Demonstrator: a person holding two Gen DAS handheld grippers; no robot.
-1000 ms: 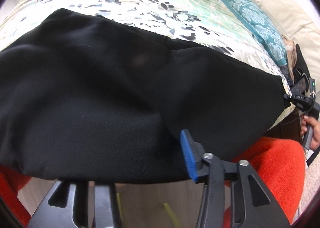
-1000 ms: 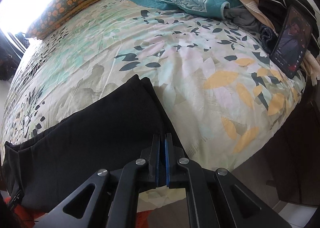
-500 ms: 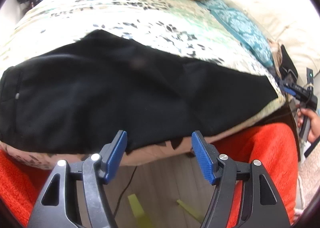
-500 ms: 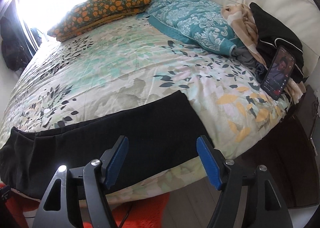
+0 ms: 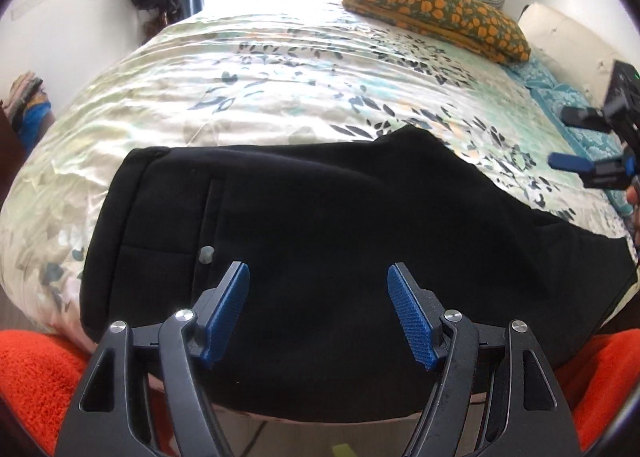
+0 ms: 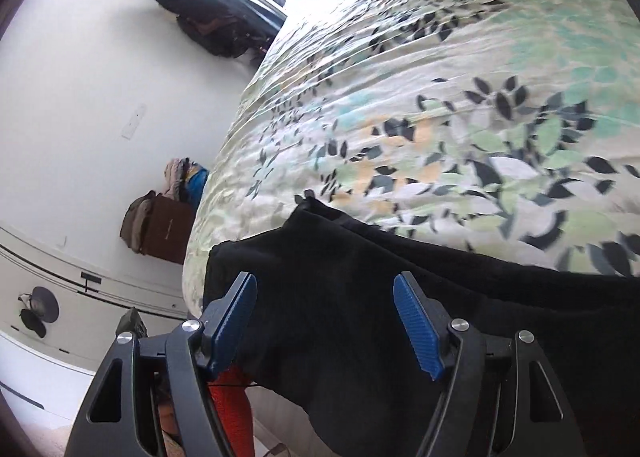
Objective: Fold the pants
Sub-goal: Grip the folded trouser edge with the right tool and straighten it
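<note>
The black pants [image 5: 320,225] lie flat along the near edge of the bed, waistband at the left with a small button [image 5: 207,253]. My left gripper [image 5: 318,277] is open and empty, hovering just over the pants near the waist. My right gripper [image 6: 325,289] is open and empty over the black fabric [image 6: 360,297], tilted and looking left along the bed. It also shows at the right edge of the left wrist view [image 5: 580,141], above the bedspread beyond the pants.
The floral bedspread [image 5: 280,73] covers the bed. An orange-patterned pillow [image 5: 436,13] and a teal pillow [image 5: 556,97] lie at the far right. An orange rug [image 5: 36,369] lies below the bed edge. A brown bag [image 6: 160,225] stands by the white wall.
Both grippers let go of the pants and opened. The left one rose and now looks down on the waist. The right one swung left and tilted.
</note>
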